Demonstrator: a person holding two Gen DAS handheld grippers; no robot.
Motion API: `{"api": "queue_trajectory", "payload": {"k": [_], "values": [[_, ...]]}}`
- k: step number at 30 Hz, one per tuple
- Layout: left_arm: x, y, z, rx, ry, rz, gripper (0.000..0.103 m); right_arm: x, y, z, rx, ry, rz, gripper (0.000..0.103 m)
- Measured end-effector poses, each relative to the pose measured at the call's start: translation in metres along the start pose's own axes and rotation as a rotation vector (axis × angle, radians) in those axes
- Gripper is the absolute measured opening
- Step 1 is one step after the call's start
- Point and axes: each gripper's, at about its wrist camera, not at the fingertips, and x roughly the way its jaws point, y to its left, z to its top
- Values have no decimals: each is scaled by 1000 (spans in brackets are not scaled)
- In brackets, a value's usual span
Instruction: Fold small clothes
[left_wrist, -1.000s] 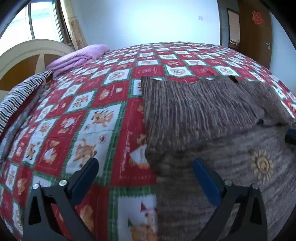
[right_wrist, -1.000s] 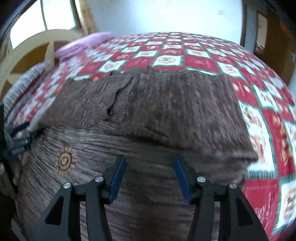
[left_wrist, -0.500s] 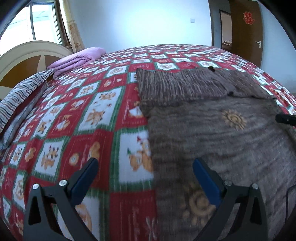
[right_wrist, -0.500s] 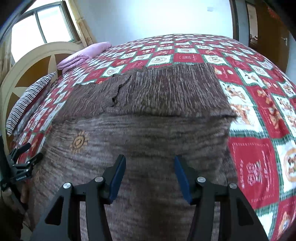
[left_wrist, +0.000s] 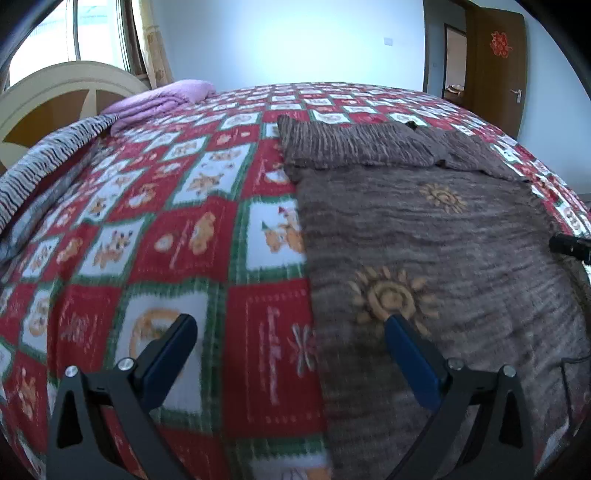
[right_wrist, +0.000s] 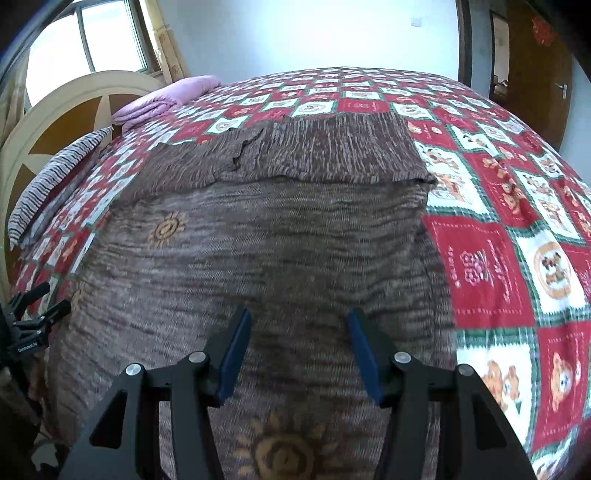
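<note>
Brown knit sweater (right_wrist: 280, 236) lies flat on the patchwork quilt (left_wrist: 192, 236), sleeves folded across the far end, long axis running straight away from me. My right gripper (right_wrist: 297, 349) hangs over the sweater's middle, jaws opening, nothing between them. My left gripper (left_wrist: 291, 356) is spread wide and empty, straddling the sweater's left edge. Near hem is below both views, I think. Left sits closer to an edge; right needs to shift outward.
</note>
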Motion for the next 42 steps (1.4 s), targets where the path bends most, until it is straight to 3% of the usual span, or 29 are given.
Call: {"api": "queue_trajectory", "payload": {"k": [2,11,30,42], "values": [[-5,-1,-6,0,5,-13,103,-3,3,-8,-5,5,-1,65],[-26,-12,-24,37,4,-40,103,-21,8,-36,-31,16,-29,66],[-42,-23,-40,71,22,-2,99,-50,8,-83,-16,-11,-27,67],[-45,-30,-49,92,43,-17,88,-59,12,-99,-27,-9,-33,71]]}}
